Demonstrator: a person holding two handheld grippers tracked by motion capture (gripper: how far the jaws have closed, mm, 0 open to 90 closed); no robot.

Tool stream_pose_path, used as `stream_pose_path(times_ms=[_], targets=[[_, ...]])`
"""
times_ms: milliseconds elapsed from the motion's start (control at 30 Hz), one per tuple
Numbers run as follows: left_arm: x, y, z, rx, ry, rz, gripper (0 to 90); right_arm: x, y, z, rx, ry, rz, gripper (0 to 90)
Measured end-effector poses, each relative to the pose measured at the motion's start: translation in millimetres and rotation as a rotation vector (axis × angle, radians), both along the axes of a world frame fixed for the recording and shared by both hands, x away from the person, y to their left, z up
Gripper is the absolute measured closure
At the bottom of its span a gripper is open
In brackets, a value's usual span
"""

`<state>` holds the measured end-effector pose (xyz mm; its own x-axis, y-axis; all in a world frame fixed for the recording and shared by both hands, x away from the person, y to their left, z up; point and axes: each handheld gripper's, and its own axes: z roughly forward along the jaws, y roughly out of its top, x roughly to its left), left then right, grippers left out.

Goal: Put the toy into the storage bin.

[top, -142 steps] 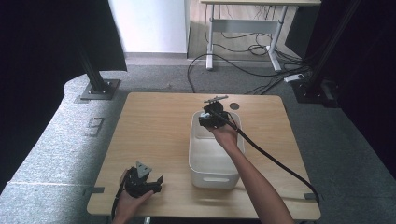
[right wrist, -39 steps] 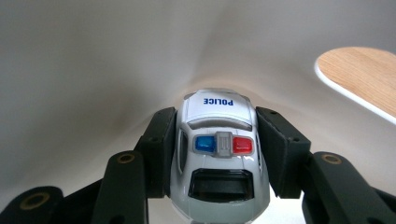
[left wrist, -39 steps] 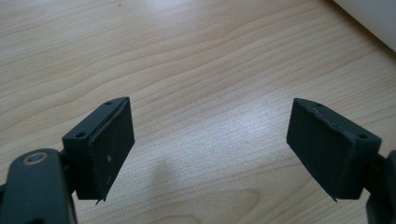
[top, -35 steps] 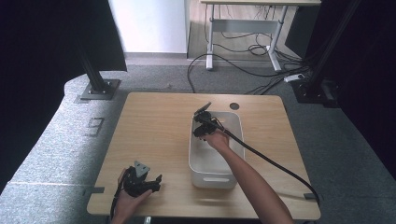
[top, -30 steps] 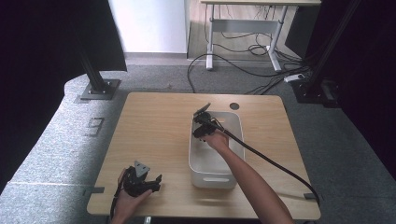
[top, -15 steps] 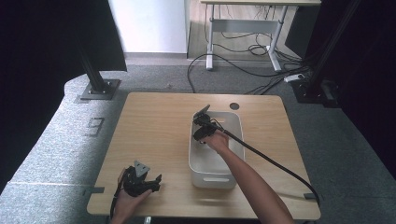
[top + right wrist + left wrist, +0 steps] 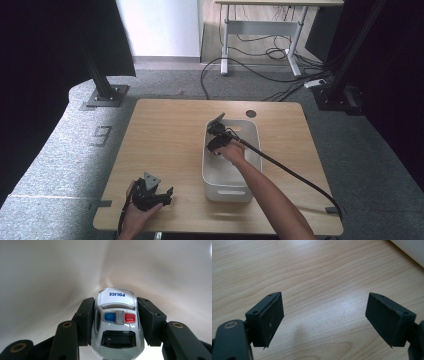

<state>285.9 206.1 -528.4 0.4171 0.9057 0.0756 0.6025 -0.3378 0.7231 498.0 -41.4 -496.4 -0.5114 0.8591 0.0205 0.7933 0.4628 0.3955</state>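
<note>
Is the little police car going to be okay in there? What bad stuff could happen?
The right gripper squeezes the police car only by its smooth sides, so it might slip and drop into the white bin. It sits low inside, so the car could bump the bin's wall coming out.

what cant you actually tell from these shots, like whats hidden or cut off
- Toy police car: its wheels and underside are hidden in the right gripper view, so I cannot tell whether it rests on the bin floor; its rear is cut off by the bottom edge.
- White bin: in the high view, the right gripper and hand cover part of its inside.
- Left gripper: its jaws are too small to judge in the high view.
</note>
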Motion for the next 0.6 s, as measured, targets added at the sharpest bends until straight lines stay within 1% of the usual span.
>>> stream_pose_path(times_ms=[133, 267, 333, 400, 500, 600], targets=[[0.1, -0.1, -0.1, 0.001, 0.000, -0.001, 15.1, 0.1, 0.0, -0.2, 0.011, 0.014, -0.001, 49.4], [-0.1, -0.3, 0.0, 0.001, -0.001, 0.000, 15.1, 0.1, 0.1, 0.0, 0.008, 0.015, -0.002, 49.4], [-0.1, -0.4, 0.0, 0.001, -0.001, 0.000, 15.1, 0.1, 0.1, 0.1, 0.009, 0.019, -0.003, 51.5], [-0.1, -0.4, -0.1, 0.001, -0.001, 0.000, 15.2, 0.1, 0.1, 0.2, 0.007, 0.020, -0.003, 51.5], [-0.1, -0.4, 0.0, 0.001, -0.001, 0.000, 15.2, 0.1, -0.1, 0.8, 0.008, 0.014, -0.002, 51.4], [-0.2, -0.4, 0.0, 0.001, -0.001, 0.001, 15.1, 0.2, -0.6, 3.6, 0.016, 0.004, -0.001, 48.2]])
